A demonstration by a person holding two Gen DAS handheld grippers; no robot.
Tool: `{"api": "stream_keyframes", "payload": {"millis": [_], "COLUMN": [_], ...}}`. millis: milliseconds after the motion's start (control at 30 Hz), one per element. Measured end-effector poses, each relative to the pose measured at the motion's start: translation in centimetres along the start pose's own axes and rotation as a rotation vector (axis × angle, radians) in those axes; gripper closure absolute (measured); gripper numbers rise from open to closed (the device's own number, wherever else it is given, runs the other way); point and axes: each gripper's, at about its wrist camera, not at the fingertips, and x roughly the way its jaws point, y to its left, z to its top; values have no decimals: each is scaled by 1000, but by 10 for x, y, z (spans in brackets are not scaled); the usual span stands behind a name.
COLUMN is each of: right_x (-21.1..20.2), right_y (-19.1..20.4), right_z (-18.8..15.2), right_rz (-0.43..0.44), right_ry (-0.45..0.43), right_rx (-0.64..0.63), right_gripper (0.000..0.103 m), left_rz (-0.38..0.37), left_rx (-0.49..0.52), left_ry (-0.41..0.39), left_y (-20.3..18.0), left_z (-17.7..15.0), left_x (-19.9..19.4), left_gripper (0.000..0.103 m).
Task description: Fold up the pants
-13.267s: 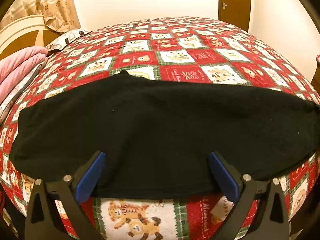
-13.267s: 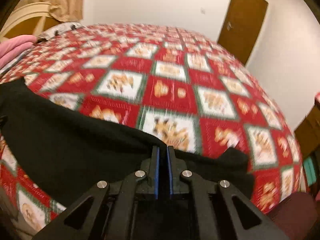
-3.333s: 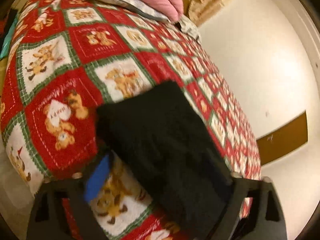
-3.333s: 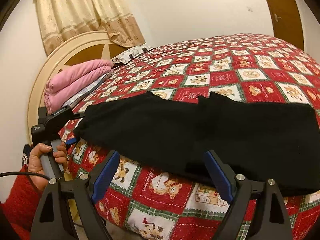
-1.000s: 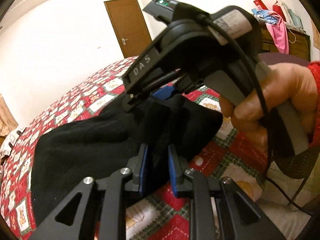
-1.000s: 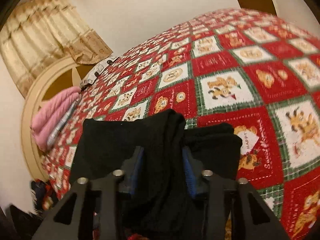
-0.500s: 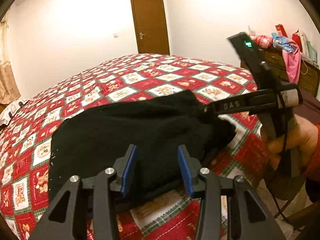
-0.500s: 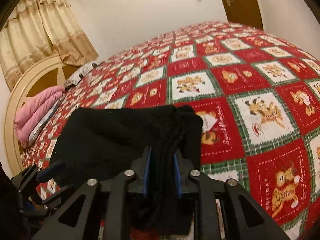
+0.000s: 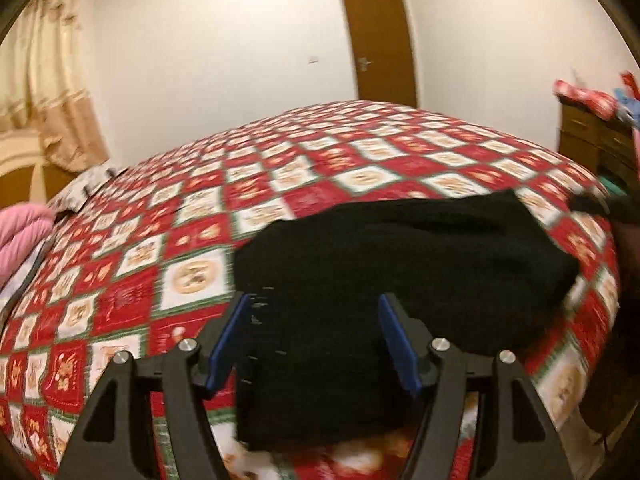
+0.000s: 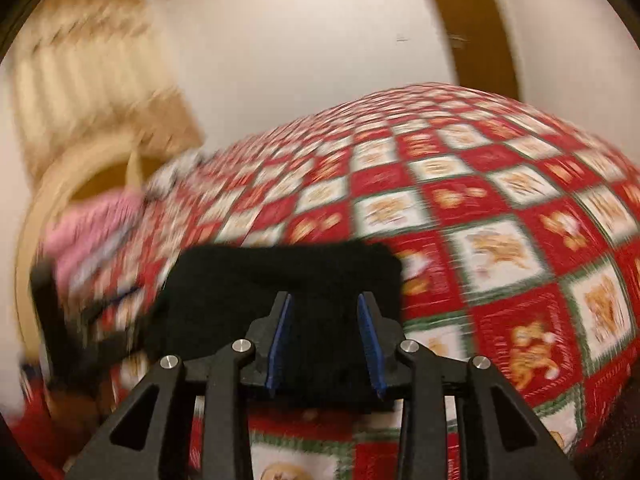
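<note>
**Black pants folded into a compact block near the bed's edge**

The black knit fabric pants (image 9: 400, 264) lie folded into one thick, roughly rectangular bundle with rounded, soft edges; the layers are too dark to count. The bundle rests on the bed, close to its near edge, and in the right wrist view the same pants (image 10: 280, 280) show as a blocky shape with a straight far edge.

There is one pair of pants and two grippers. The left gripper (image 9: 316, 340) has its blue-padded fingers spread apart over the near part of the bundle, holding nothing. The right gripper (image 10: 324, 344) is likewise released, its fingers parted with the black fabric seen between them; contact cannot be judged through the blur.

The bed carries a red, white and green checked quilt with bear pictures (image 9: 192, 240). One pink folded blanket (image 9: 20, 236) sits at the headboard end. Behind are white walls, one brown wooden door (image 9: 380, 40), beige curtains (image 9: 44, 80) and a dark wooden dresser (image 9: 592, 140) topped with clothes.
</note>
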Motion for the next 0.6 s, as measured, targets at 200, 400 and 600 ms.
{"api": "stream_keyframes", "payload": {"millis": [200,400,600], "right_x": [54,71,72], "right_y": [14,13,25], "right_z": [-3,-2,-6], "right_rz": [-67,-84,-118], "right_ry": [83,78,68], "right_rx": [-57,-73,-134], "right_gripper": [63,60,45], "left_rz": [24,55,66], "left_rx": [-84,-233,-271], "left_ry": [83,188,223], "left_y": [14,25,26], "left_z": [-3,-27,-26], "left_x": [23,43,42], "left_gripper": [25,3,0]}}
